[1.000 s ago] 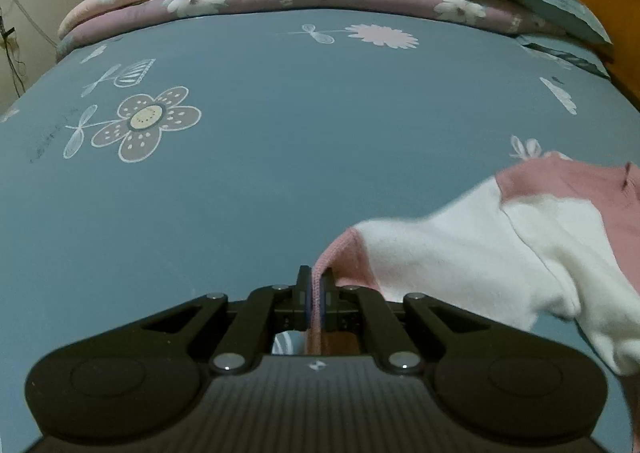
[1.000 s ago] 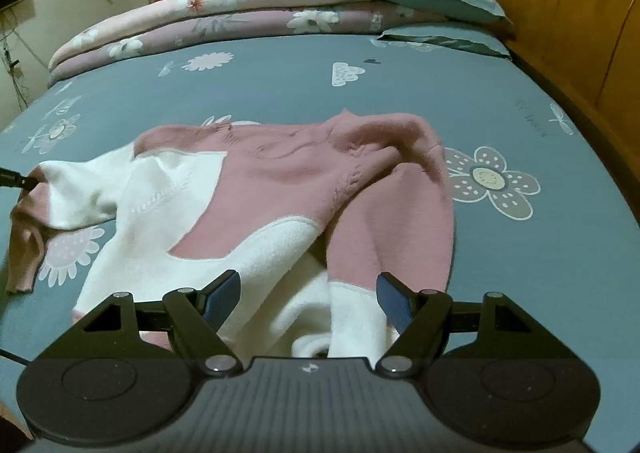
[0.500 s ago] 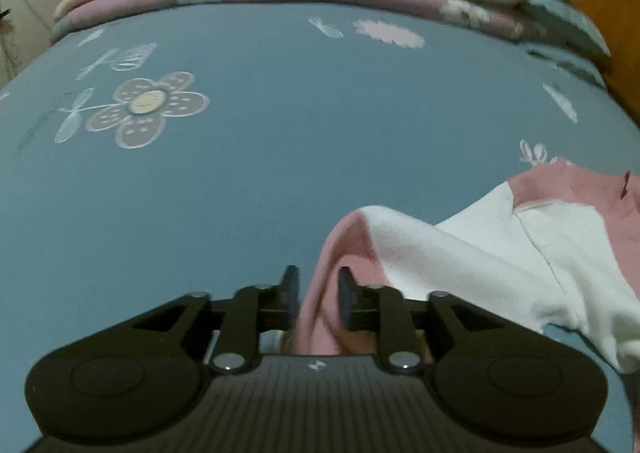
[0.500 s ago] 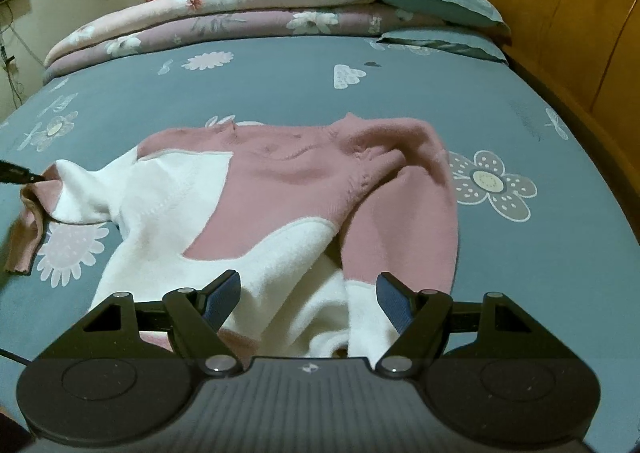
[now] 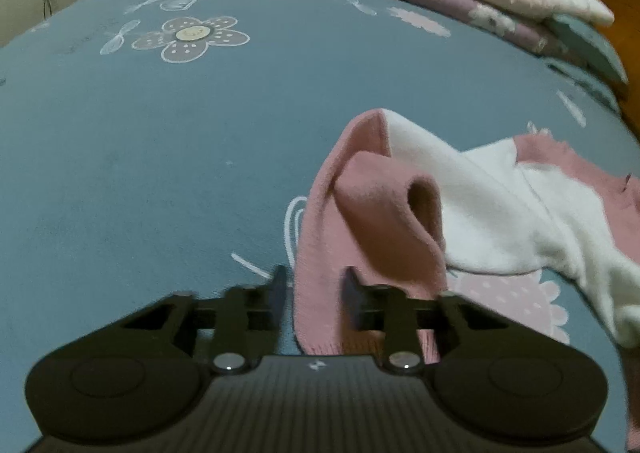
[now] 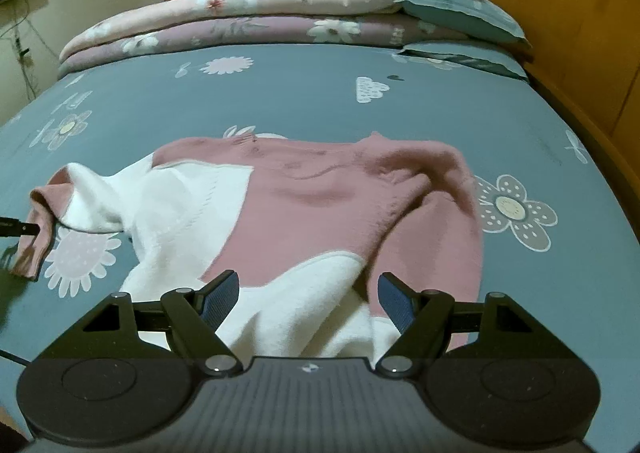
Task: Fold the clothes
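A pink and white sweater [image 6: 304,205] lies spread and rumpled on the blue flowered bed sheet [image 6: 280,101]. Its left sleeve [image 5: 480,213] runs toward me in the left wrist view and ends in a pink cuff [image 5: 360,221] that rests slack on the sheet. My left gripper [image 5: 316,285] is open, with the cuff's end lying loosely between the fingers. From the right wrist view the left gripper's tip [image 6: 16,229] shows beside that cuff [image 6: 40,221]. My right gripper [image 6: 308,297] hangs open over the sweater's white hem [image 6: 304,317], holding nothing.
Folded floral quilts [image 6: 260,17] and blue pillows [image 6: 456,13] are stacked at the far end of the bed. A wooden headboard [image 6: 580,21] runs along the right side. Bare sheet [image 5: 140,173] lies left of the sleeve.
My left gripper was shut on the pink cuff, then opened; the cuff dropped onto the sheet. The right gripper stayed open over the hem with only a slight shift.
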`<act>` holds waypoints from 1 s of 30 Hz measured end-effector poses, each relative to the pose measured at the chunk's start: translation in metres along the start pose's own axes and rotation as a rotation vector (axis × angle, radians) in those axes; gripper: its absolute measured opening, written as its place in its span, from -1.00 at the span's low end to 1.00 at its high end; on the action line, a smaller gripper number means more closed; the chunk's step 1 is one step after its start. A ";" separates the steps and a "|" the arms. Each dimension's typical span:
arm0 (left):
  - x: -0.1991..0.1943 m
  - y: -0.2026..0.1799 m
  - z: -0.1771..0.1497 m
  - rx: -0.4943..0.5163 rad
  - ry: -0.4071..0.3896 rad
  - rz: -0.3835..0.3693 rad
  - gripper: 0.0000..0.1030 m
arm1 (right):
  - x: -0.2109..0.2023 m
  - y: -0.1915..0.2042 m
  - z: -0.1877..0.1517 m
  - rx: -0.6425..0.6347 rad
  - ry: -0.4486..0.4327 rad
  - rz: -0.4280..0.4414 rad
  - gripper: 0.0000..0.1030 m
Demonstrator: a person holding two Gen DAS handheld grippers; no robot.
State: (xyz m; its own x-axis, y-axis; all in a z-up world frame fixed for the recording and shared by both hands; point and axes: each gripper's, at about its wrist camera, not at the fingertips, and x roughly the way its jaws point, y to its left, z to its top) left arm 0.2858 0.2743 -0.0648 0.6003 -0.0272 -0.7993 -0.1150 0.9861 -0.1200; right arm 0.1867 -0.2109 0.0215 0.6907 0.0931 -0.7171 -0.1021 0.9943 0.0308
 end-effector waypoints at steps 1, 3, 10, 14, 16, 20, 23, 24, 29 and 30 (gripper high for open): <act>-0.001 0.000 0.002 0.003 0.001 0.003 -0.95 | 0.000 0.001 0.000 -0.002 -0.001 -0.001 0.56; -0.005 0.003 0.007 0.006 -0.006 0.018 -0.96 | -0.002 0.001 -0.001 0.000 -0.005 -0.003 0.56; -0.017 0.037 0.048 0.045 -0.058 0.153 -0.96 | -0.007 -0.007 -0.006 0.028 -0.008 -0.032 0.56; -0.010 0.061 0.073 0.038 -0.030 0.183 -0.92 | -0.010 -0.009 -0.008 0.036 -0.010 -0.042 0.56; -0.002 0.063 0.077 0.047 0.001 0.191 -0.80 | -0.012 -0.010 -0.008 0.038 -0.012 -0.047 0.56; 0.006 0.060 0.074 0.063 0.035 0.202 -0.75 | -0.014 -0.014 -0.011 0.044 -0.011 -0.067 0.56; 0.002 0.054 0.068 0.067 0.029 0.204 -0.68 | -0.016 -0.020 -0.013 0.055 -0.010 -0.079 0.56; -0.001 0.051 0.066 0.077 0.024 0.207 -0.64 | -0.016 -0.022 -0.014 0.059 -0.010 -0.082 0.56; -0.022 0.031 0.057 0.159 -0.010 0.230 -0.30 | -0.019 -0.033 -0.016 0.072 -0.010 -0.109 0.56; -0.027 0.026 0.056 0.175 -0.016 0.234 -0.21 | -0.020 -0.036 -0.017 0.078 -0.010 -0.113 0.56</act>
State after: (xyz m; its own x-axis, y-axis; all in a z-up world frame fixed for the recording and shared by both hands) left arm 0.3108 0.3102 -0.0139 0.5864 0.2056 -0.7835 -0.1143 0.9786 0.1713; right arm 0.1645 -0.2494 0.0223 0.7018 -0.0194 -0.7121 0.0327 0.9995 0.0049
